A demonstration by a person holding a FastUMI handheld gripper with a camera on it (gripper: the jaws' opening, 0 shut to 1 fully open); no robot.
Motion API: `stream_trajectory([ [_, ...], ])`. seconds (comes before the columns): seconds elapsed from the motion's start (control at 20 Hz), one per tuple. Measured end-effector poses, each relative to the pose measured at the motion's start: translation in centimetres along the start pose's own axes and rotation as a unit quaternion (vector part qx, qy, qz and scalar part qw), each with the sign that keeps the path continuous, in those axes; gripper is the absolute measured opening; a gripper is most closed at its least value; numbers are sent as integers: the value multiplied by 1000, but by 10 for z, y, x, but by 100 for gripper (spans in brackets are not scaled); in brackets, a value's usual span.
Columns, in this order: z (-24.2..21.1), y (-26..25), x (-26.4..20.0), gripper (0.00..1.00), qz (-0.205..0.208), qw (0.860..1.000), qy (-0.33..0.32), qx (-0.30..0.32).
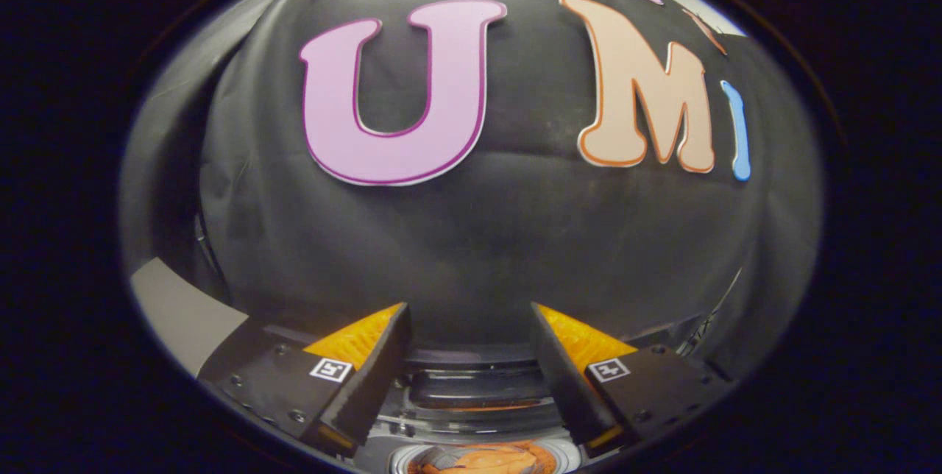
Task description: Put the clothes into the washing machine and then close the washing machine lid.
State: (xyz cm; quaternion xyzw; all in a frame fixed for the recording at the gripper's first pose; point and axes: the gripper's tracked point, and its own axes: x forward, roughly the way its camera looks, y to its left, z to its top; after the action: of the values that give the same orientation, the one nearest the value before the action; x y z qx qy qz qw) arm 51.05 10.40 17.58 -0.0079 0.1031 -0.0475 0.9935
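Orange clothes (482, 459) are observed nearest the camera, bunched inside the round opening of the washing machine (401, 458), below and between the fingers. From this position the load is judged to be already deposited in the drum. Just beyond the opening, a clear, dark-tinted lid (478, 393) is seen between the fingers, apparently raised or folded back towards the rear; its exact angle cannot be determined.

The gripper (469, 327) is held above the machine with its fingers spread well apart. Nothing is held between them and neither finger touches the lid or the clothes. This open, raised posture is judged consistent with a garment having been let go and the lid not yet engaged.

Beyond the fingers, the black cloth wall (515, 238) of the booth is noted close behind the machine. A grey panel (180, 312) is recorded to the left of the left finger; its function cannot be established.

Remaining step, as assessed: the lid is to be brought down over the opening. No cloth is seen overhanging the rim.
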Motion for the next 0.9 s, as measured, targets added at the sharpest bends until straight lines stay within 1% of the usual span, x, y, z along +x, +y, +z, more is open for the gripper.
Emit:
stream_trajectory([
  [0.15,0,-1,-16,100,6,1000,-19,-9],
  [0.35,-9,-2,-48,100,14,1000,-18,-11],
  [0.65,-32,-3,-98,100,25,1000,7,-16],
  [0.9,-70,-3,-142,100,48,998,43,-16],
])
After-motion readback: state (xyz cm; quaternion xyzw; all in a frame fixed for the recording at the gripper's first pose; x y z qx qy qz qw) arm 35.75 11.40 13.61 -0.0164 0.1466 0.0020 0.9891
